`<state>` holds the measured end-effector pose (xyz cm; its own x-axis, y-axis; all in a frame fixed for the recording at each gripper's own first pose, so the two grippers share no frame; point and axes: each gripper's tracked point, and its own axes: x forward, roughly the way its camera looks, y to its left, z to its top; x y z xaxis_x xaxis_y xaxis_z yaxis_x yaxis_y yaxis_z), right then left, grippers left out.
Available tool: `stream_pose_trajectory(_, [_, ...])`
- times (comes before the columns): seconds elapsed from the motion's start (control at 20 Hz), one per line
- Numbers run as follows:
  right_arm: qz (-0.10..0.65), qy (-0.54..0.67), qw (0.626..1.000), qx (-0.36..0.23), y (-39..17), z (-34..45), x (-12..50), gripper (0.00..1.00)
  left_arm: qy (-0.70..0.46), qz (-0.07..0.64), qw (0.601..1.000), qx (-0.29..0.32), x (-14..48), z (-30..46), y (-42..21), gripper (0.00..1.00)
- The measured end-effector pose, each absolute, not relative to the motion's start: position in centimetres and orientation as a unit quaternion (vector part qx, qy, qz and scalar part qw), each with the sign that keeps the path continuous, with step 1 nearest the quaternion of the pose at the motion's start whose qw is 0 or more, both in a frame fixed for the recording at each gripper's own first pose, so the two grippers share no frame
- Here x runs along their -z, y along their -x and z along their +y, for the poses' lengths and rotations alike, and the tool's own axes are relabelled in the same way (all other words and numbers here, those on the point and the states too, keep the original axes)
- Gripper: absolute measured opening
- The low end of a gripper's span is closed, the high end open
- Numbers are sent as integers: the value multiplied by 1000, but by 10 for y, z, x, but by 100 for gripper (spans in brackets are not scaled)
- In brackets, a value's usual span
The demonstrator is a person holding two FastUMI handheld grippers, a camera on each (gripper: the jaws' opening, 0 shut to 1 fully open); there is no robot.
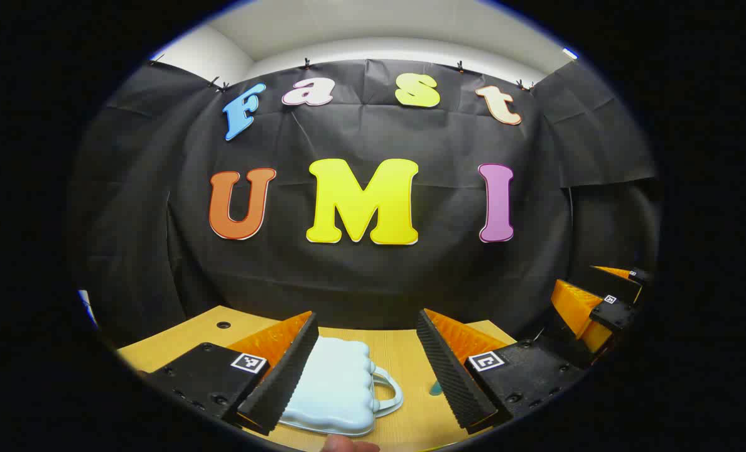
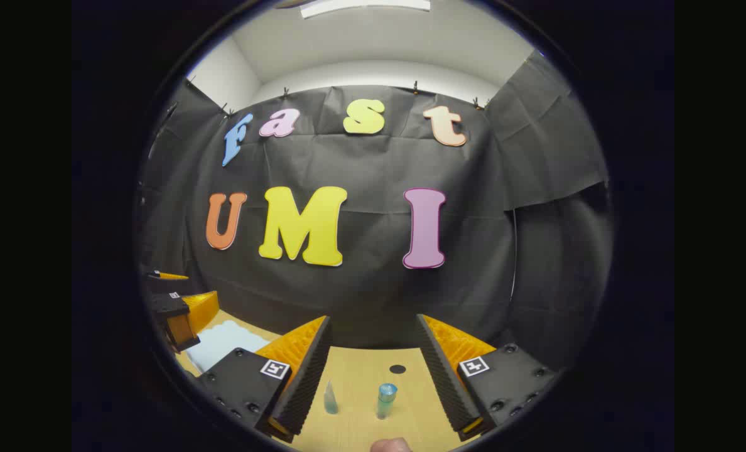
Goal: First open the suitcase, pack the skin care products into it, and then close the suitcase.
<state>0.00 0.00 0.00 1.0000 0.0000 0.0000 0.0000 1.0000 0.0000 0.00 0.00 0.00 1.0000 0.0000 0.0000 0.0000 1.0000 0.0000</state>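
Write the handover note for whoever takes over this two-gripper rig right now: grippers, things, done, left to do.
Left gripper: open, holding nothing, over the suitcase.
Right gripper: open, holding nothing, over the two skin care bottles.
Suitcase: pale blue, closed, flat on the wooden table.
Bottles: small clear one and blue-capped one, upright on the table, apart.
Done: nothing.
Left: open suitcase, pack both bottles, close.

The suitcase, at the lower centre of the left gripper view, is pale blue with a quilted, puffy surface and a matching pale blue handle. The table is light wood-coloured. On it, low in the right gripper view, a clear bottle and a teal-capped bottle stand.
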Motion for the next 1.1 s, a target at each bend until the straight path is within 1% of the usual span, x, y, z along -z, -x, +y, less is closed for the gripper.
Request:
stream_pose_trajectory(0.65, [21,-8,1000,-2,-9,-2,14,80,-8,17,1000,-20,11,4,-10,100])
stream_pose_trajectory(0.7, [22,-7,1000,-3,-9,-3,16,77,-11,17,1000,-19,12,3,-10,100])
stream_pose_trajectory(0.75, [24,-6,1000,-3,-10,-4,17,79,-14,17,1000,-17,14,2,-10,100])
stream_pose_trajectory(0.95, [30,4,1000,2,-13,-15,23,79,-37,25,999,-1,24,-7,-13,100])
stream_pose_trajectory(1.1, [46,7,999,11,-11,-31,33,79,-93,39,995,28,40,-23,-17,100])
